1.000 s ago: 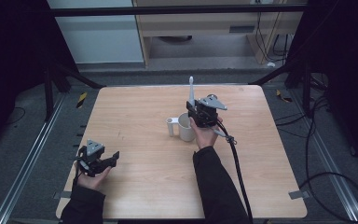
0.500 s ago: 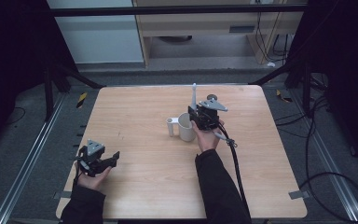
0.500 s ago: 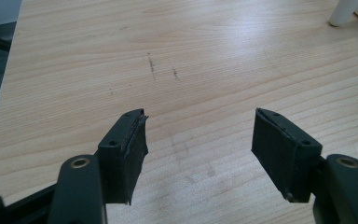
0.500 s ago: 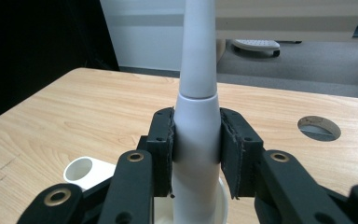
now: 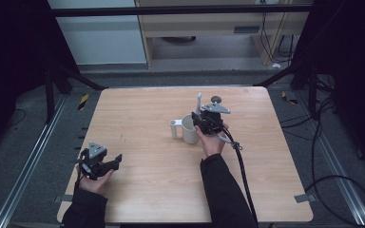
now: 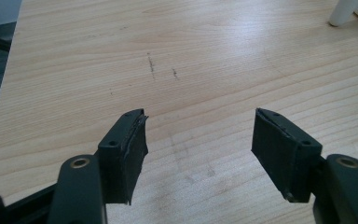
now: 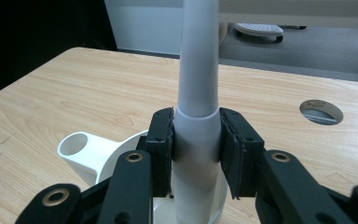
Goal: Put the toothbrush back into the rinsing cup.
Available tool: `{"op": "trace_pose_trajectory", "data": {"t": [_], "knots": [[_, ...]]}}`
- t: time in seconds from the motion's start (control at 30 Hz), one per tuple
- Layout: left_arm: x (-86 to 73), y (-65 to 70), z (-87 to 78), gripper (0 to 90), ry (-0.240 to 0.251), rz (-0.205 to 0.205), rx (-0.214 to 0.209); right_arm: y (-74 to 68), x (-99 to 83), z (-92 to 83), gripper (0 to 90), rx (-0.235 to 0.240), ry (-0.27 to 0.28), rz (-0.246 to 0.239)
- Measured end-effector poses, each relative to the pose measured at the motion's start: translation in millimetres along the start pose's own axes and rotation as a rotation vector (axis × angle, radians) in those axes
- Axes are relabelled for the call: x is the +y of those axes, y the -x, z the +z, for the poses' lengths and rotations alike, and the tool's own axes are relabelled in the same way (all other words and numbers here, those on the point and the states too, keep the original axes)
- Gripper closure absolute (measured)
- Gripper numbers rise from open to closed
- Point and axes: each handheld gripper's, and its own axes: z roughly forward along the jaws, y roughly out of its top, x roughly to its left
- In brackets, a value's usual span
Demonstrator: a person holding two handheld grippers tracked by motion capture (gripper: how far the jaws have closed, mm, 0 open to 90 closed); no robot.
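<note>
Resting on the table [image 5: 138, 109], a broad pale wooden top with a small round hole [image 7: 321, 111] near its far right side, is about all that my work needs: bare boards around a single cluster near the middle. I judge that open space lets me come at the cup from any side.

Next in size is the white cup [image 5: 188, 129], standing upright just left of my right hand, with a short tube-shaped holder [image 7: 81, 150] joined to its side and open at the top. Its walls look smooth and glazed, probably slippery under rubber pads.

My right gripper [image 7: 196, 149] is directly over the cup's mouth, jaws pinching a slim white stick [image 7: 196, 70] on both sides. I hold it upright, I think, so its lower end drops straight into the cup; that end is hidden from me. It is matte white, round, narrower above a slight step at my pads, with grey smudges lower down.

My left gripper [image 6: 200, 149] waits low over bare wood near the front left corner, jaws spread wide on nothing, well apart from the cup, likely to stay out of the way.
</note>
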Motion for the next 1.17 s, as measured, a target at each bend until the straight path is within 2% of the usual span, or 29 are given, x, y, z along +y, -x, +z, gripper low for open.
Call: {"op": "trace_pose_trajectory", "data": {"t": [0.07,0.2,0.27,0.3,0.33,0.37,0.4,0.47,0.5,0.53,0.77,0.87,0.97,1.0,1.13,1.17], "knots": [[0.0,0.0,-0.1,34.4,0.0,0.0,0.0,0.2,-0.4,-0.9,62.7,-0.002,0.015,-0.005],[0.0,0.2,-0.1,34.4,0.0,0.001,-0.001,0.6,-3.6,-3.6,50.7,-0.004,0.018,-0.019],[0.0,0.2,0.0,34.4,0.0,0.0,-0.001,0.4,-4.3,-4.6,48.9,-0.003,0.018,-0.022],[0.0,0.1,0.0,34.4,-0.001,0.001,0.0,0.1,-5.1,-6.0,41.3,0.008,0.014,-0.027],[-0.1,0.1,0.1,34.4,0.0,-0.001,0.0,0.1,-5.1,-6.0,41.3,0.008,0.014,-0.027],[-0.2,-0.1,0.0,34.4,-0.001,-0.001,0.0,-1.9,-5.4,-8.7,36.5,0.02,-0.007,-0.045],[-0.2,-0.1,0.0,34.4,-0.001,-0.001,0.0,-1.9,-5.4,-8.7,36.5,0.02,-0.007,-0.045],[-0.2,-0.3,0.1,34.4,-0.002,-0.001,0.0,-4.0,-5.2,-11.3,30.6,0.035,-0.02,-0.069],[-0.3,-0.2,0.1,34.3,-0.002,-0.002,0.001,-7.2,-5.0,-15.8,23.0,0.056,-0.042,-0.09],[-0.4,0.0,0.1,34.4,-0.001,-0.002,0.001,-8.8,-5.3,-18.1,20.6,0.06,-0.053,-0.097],[-0.6,0.3,0.1,34.3,-0.002,-0.002,0.002,-11.3,-8.5,-37.6,15.5,0.057,-0.048,-0.111],[-0.8,0.6,0.1,34.2,-0.004,0.0,0.001,-8.6,-9.4,-53.0,14.2,0.07,-0.06,-0.126],[-0.9,0.6,0.3,34.0,-0.006,0.0,0.002,-2.5,-12.9,-67.5,13.3,0.09,-0.068,-0.12],[-0.9,0.6,0.3,33.9,-0.006,0.0,0.002,-2.5,-12.9,-67.5,13.3,0.09,-0.068,-0.12],[-0.9,0.0,-0.2,33.7,-0.006,-0.001,0.006,11.1,-23.0,-87.4,12.4,0.113,-0.081,-0.116],[-0.9,0.0,-0.2,33.7,-0.006,-0.001,0.006,11.1,-23.0,-87.4,12.4,0.113,-0.081,-0.116]]}}
